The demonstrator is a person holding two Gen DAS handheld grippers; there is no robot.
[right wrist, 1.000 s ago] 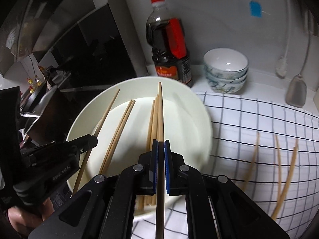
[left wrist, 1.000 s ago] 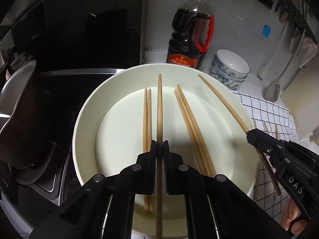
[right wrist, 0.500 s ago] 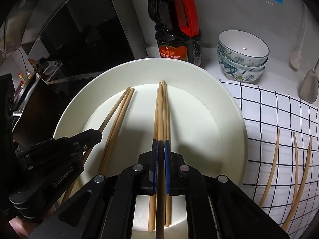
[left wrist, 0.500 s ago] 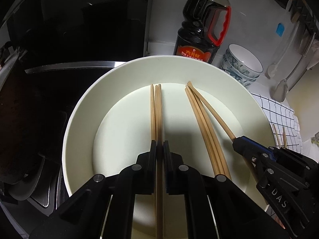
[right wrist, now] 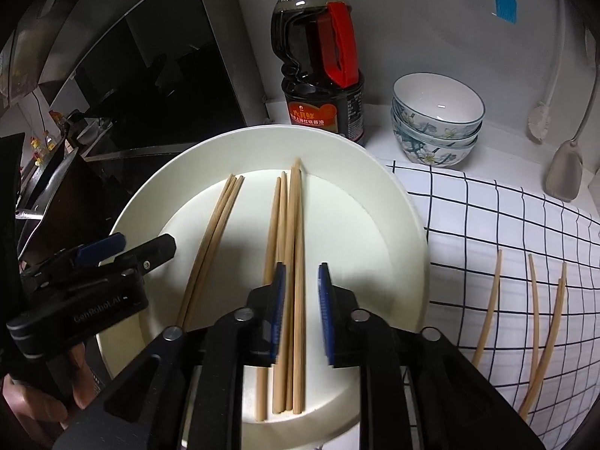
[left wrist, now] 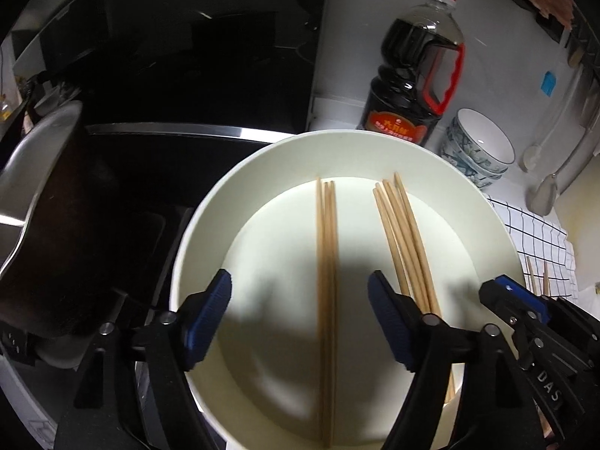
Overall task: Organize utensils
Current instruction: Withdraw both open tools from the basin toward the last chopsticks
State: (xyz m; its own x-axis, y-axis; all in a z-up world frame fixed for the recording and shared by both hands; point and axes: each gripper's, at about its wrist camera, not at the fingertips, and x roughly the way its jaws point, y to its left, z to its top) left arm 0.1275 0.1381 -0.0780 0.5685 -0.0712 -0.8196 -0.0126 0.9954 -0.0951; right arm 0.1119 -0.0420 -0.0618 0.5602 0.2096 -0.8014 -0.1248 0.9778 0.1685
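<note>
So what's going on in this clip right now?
A person is gathering wooden chopsticks onto a white plate. The left hand-held gripper and right hand-held gripper have both just been opening; each stands open over a chopstick bundle, gripping nothing. More loose chopsticks wait on the checked cloth.

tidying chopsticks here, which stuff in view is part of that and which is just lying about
Part of the job:
- chopsticks on the plate
- white plate
- loose chopsticks on the checked cloth

Just lying about:
- soy sauce bottle
- stacked bowls
- hanging spatula
</note>
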